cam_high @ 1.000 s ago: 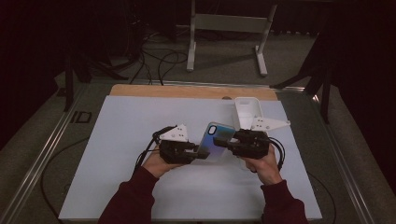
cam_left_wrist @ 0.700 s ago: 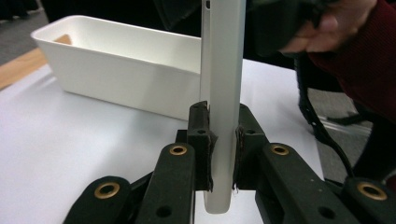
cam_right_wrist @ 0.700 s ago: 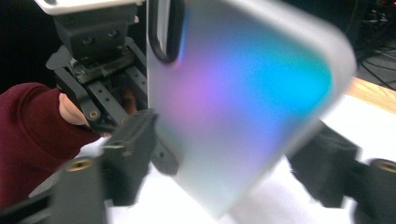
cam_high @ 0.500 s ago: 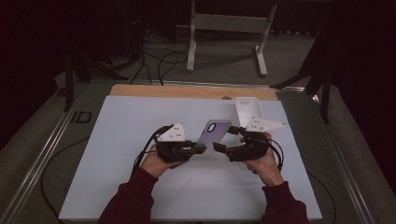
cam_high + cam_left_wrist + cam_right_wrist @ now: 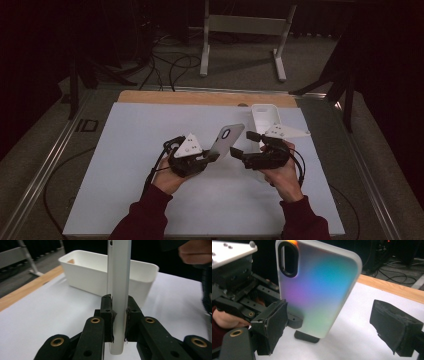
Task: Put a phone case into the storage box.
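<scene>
I have the phone case pinched at its lower end in the left hand-held gripper, upright above the middle of the table. The right hand-held gripper has just opened; its jaws stand apart, clear of the case. It looks light, thin, somewhat flexible and slick, so I'd grip the flat faces near an edge. The inside of the white bin, upper right, is hard to make out.
</scene>
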### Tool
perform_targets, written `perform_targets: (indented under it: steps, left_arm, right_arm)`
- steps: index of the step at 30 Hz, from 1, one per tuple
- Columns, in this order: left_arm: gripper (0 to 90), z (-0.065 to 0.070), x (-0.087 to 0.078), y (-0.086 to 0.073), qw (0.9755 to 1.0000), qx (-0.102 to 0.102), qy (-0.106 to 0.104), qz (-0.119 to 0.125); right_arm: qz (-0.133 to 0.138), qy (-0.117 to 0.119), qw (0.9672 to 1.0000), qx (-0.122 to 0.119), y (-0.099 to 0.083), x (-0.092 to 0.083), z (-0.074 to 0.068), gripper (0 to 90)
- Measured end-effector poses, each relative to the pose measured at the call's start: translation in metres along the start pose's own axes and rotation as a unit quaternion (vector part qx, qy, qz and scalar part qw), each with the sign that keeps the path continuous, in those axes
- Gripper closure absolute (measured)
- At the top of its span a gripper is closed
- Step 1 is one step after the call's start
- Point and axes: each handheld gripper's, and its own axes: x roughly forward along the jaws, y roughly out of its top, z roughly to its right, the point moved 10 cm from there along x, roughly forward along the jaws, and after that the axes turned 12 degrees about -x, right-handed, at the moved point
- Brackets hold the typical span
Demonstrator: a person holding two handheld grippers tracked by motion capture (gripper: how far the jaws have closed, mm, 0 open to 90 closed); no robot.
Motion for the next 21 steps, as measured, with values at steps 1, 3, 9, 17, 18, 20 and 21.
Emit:
perform_targets:
  steps: [1, 3, 9, 17, 18, 20, 21]
  left_arm:
    - [80.8, -0.001, 0.000, 0.000, 1.0000, -0.004, 0.004, 0.003]
    - [80.7, -0.002, 0.000, 0.001, 0.9999, -0.009, 0.012, 0.007]
    - [80.7, -0.002, 0.000, 0.001, 0.9992, -0.005, 0.038, 0.012]
    - [80.7, 0.006, 0.005, 0.001, 0.9987, 0.000, 0.049, 0.017]
    - [80.7, 0.007, 0.005, 0.001, 0.9987, 0.002, 0.048, 0.017]
    - [80.7, 0.010, 0.007, 0.001, 0.9986, 0.004, 0.049, 0.019]
    - [80.8, 0.011, 0.007, 0.001, 0.9986, 0.004, 0.049, 0.021]
  right_arm:
    - [0.002, -0.004, 1.0000, 0.002, 0.001, 0.000, 0.000, 14.3]
    - [0.004, -0.010, 0.9999, 0.000, 0.004, 0.000, -0.001, 14.3]
    - [0.012, -0.019, 0.9997, 0.007, 0.014, 0.004, -0.003, 15.3]
    - [0.033, -0.023, 0.9984, 0.040, 0.028, 0.010, -0.005, 13.8]
    - [0.034, -0.026, 0.9981, 0.044, 0.029, 0.011, -0.005, 13.8]
    - [0.039, -0.027, 0.9975, 0.053, 0.030, 0.012, -0.005, 13.8]
    - [0.040, -0.026, 0.9973, 0.056, 0.031, 0.013, -0.005, 13.9]
